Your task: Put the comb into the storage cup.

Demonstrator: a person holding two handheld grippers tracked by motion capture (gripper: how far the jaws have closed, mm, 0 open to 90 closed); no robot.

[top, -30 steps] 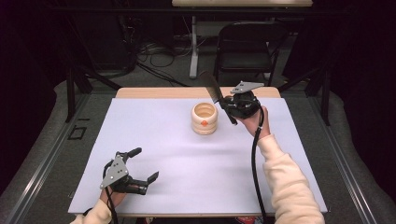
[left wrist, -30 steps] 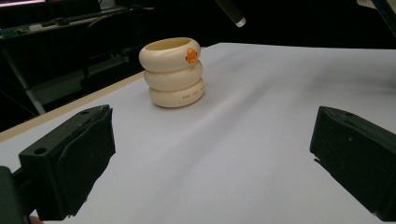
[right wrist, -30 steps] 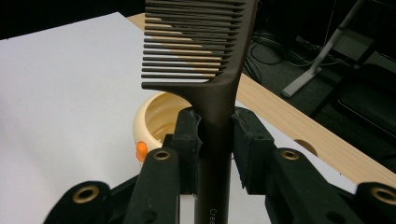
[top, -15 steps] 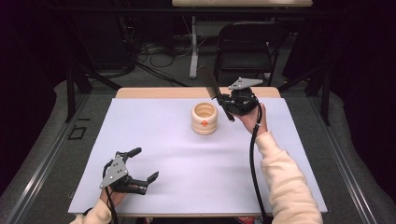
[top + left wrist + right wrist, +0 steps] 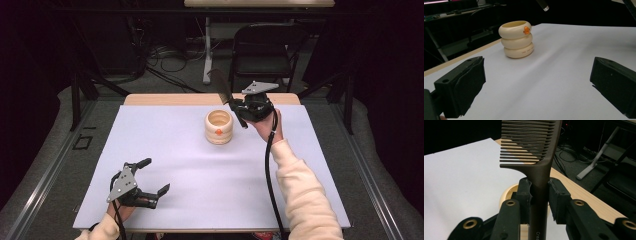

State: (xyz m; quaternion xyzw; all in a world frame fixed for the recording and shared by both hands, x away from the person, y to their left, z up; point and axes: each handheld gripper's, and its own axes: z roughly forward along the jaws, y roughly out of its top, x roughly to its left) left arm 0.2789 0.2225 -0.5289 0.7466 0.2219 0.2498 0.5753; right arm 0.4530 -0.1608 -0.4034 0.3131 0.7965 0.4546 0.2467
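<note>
While the person's left gripper rests low on the near left part of the white sheet-covered table, its two black jaws stand wide apart with nothing between them, as the left gripper view confirms with bare white surface lying between the pads. Held up in the right gripper, near the far edge of the table, is a dark brown plastic comb with a long handle; the jaws are closed against the handle from both sides, and in the right gripper view the pads press on the shaft just below the row of teeth. Seen from the high view, the comb tilts, its toothed end raised and pointing away over the table's far edge, its handle end slanting down toward the person, just beside the cup's right rim. A cream-coloured, ribbed round cup with a small orange mark on its side stands upright on the sheet, just left of the right gripper and well apart from the left one. From the left gripper view the cup looks like three stacked rings, and the comb's handle tip hangs above and to its right, not touching it. The person's cream sleeve reaches in from the lower right, and a black cable trails down from the right gripper.
</note>
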